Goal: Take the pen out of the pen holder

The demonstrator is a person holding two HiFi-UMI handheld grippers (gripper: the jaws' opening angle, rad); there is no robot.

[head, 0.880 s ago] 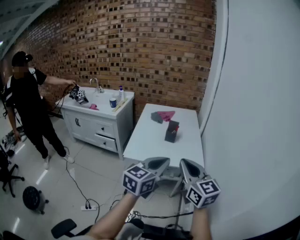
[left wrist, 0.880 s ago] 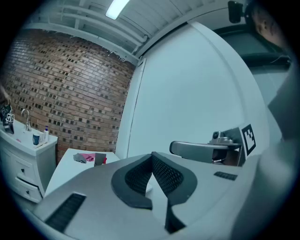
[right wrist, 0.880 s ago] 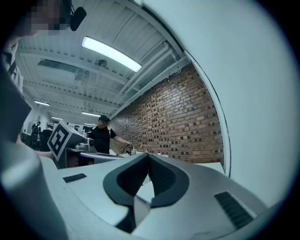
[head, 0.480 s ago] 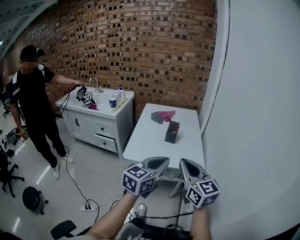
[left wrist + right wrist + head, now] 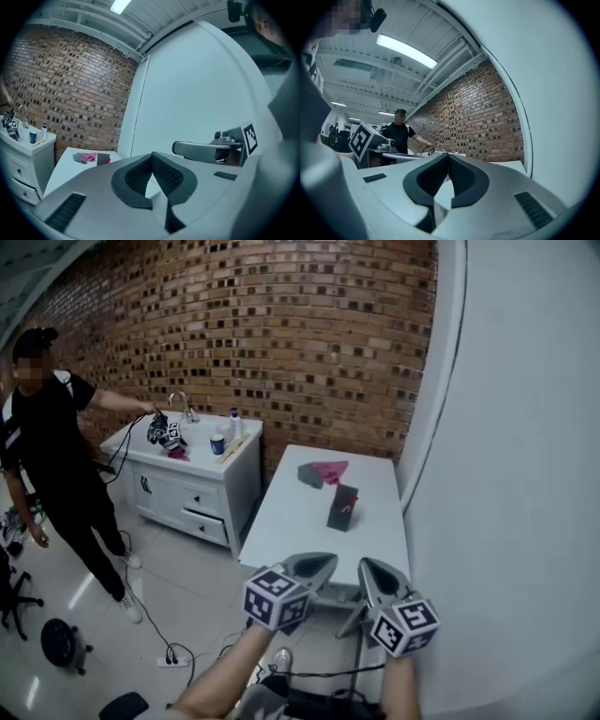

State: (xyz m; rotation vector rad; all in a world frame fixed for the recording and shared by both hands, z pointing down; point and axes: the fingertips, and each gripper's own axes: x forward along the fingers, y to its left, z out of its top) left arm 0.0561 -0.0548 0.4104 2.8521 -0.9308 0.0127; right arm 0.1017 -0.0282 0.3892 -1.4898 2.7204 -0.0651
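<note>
A dark pen holder (image 5: 342, 508) with a red pen (image 5: 350, 506) in it stands on the white table (image 5: 291, 521), toward its far right. In the left gripper view the pen holder (image 5: 102, 160) shows far ahead on the table. My left gripper (image 5: 319, 565) and right gripper (image 5: 377, 572) hover side by side in front of the table's near edge, well short of the holder. Both are shut and empty: the left fingertips (image 5: 152, 155) meet, and so do the right fingertips (image 5: 449, 156).
A pink cloth (image 5: 331, 469) and a grey object (image 5: 310, 475) lie at the table's far end. A white sink cabinet (image 5: 192, 486) stands left of the table, with a person (image 5: 52, 456) at it. A white wall (image 5: 506, 474) runs along the right. Cables and a power strip (image 5: 169, 658) lie on the floor.
The person at the sink cabinet has shifted stance and stepped slightly left. The view has panned a little. Both grippers stay where they were, shut.
</note>
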